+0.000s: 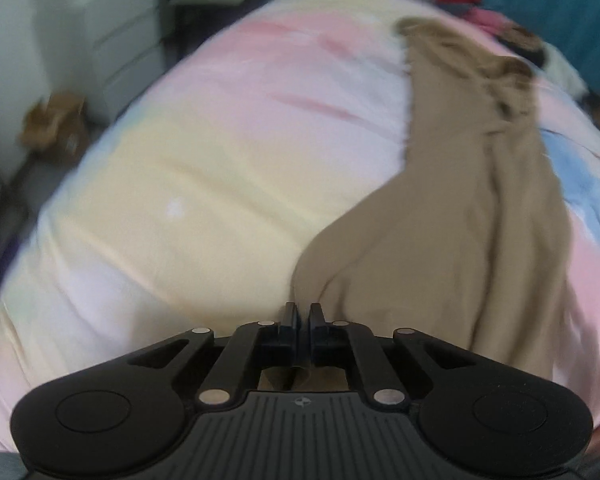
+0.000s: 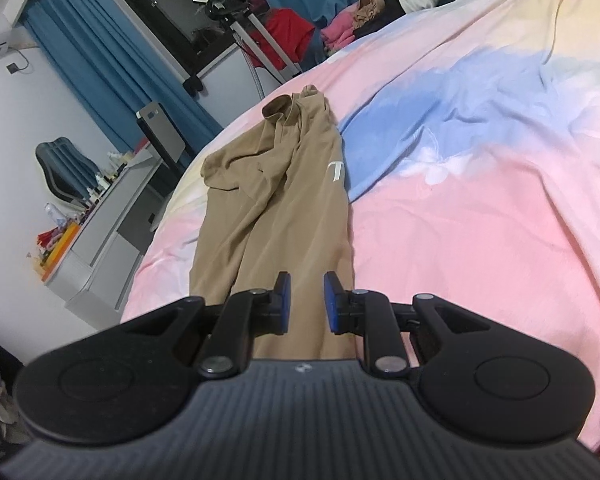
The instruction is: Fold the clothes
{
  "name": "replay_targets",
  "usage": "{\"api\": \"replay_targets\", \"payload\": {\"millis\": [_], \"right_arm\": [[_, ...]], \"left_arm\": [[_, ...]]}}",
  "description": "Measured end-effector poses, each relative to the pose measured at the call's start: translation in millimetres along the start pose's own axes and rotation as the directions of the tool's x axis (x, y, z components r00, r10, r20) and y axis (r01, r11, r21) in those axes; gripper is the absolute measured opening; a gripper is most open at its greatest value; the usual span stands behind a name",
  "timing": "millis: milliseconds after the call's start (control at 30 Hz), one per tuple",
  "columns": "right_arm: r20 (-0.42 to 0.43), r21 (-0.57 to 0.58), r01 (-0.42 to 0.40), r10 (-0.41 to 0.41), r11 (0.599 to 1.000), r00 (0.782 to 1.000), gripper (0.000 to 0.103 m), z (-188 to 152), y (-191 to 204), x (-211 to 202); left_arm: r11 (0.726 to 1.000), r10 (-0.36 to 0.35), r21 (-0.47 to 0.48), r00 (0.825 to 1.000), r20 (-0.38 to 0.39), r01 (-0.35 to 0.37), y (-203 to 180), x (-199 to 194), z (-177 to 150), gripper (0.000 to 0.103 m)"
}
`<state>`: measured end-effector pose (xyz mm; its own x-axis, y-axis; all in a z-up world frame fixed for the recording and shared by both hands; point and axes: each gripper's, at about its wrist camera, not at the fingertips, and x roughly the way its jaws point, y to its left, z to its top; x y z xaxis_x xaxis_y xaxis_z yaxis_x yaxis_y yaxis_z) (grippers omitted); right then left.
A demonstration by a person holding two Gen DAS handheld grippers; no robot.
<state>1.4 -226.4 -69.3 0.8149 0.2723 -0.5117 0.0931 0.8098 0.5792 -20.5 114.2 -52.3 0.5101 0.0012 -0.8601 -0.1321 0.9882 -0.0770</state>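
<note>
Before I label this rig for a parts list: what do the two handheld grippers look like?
Both are black plastic with a ribbed grey top plate, a small round logo, silver pivot pins and round side lobes. The right gripper has blue finger pads; the left gripper's pads look dark.

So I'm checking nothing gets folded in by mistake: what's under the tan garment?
The tan garment lies straight on the pastel bedspread, which shows all round it. Whatever is beneath its bunched folds is covered and cannot be seen.
</note>
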Motion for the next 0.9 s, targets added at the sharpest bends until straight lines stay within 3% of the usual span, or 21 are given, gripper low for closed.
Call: {"api": "replay_targets", "payload": {"millis": [100,167,233,300,333,533,633,700,767,833,900], "right_arm": [[-0.012,0.013,-0.006,0.006,1.0,1.0,0.022,0,-1,1],[-0.019,0.022,-0.009,0.01,1.0,1.0,0.022,0,-2,1],[-0.027,0.03,-0.013,0.014,0.999,1.0,0.022,-1,-3,1],[-0.03,0.034,-0.013,0.014,0.999,0.999,0.022,-1,-3,2],[-0.031,0.033,-0.01,0.011,0.999,0.999,0.022,-1,-3,2],[-0.045,0.026,0.003,-0.002,1.0,0.999,0.022,-2,-4,2],[-0.061,0.022,0.01,-0.009,1.0,0.998,0.022,-4,-5,3],[-0.08,0.024,0.014,-0.012,1.0,0.997,0.022,-5,-6,4],[-0.101,0.03,0.011,-0.008,0.999,0.995,0.022,-6,-7,5],[-0.128,0.036,0.009,-0.004,0.999,0.992,0.025,-8,-8,7],[-0.159,0.037,0.006,0.0,0.999,0.987,0.033,-11,-7,7]], "left_arm": [[0.983,-0.001,0.182,0.994,0.112,-0.019,-21,-30,-9,0.004],[0.958,-0.047,0.288,0.984,0.173,-0.005,-34,-52,-16,0.004],[0.916,-0.099,0.402,0.97,0.22,0.002,-50,-71,-25,0.004],[0.848,-0.154,0.531,0.96,0.235,0.006,-72,-83,-37,0.004],[0.822,-0.175,0.568,0.96,0.216,0.022,-80,-82,-42,0.004],[0.758,-0.2,0.638,0.979,0.033,0.133,-111,-45,-60,0.006],[0.723,-0.205,0.663,0.977,-0.06,0.193,-127,-26,-69,0.023],[0.732,-0.227,0.639,0.969,-0.095,0.234,-123,-23,-66,0.029],[0.758,-0.28,0.583,0.953,-0.114,0.292,-107,-26,-60,0.061],[0.785,-0.336,0.511,0.934,-0.121,0.349,-89,-30,-52,0.074],[0.831,-0.379,0.405,0.921,-0.089,0.381,-67,-33,-41,0.078]]}}
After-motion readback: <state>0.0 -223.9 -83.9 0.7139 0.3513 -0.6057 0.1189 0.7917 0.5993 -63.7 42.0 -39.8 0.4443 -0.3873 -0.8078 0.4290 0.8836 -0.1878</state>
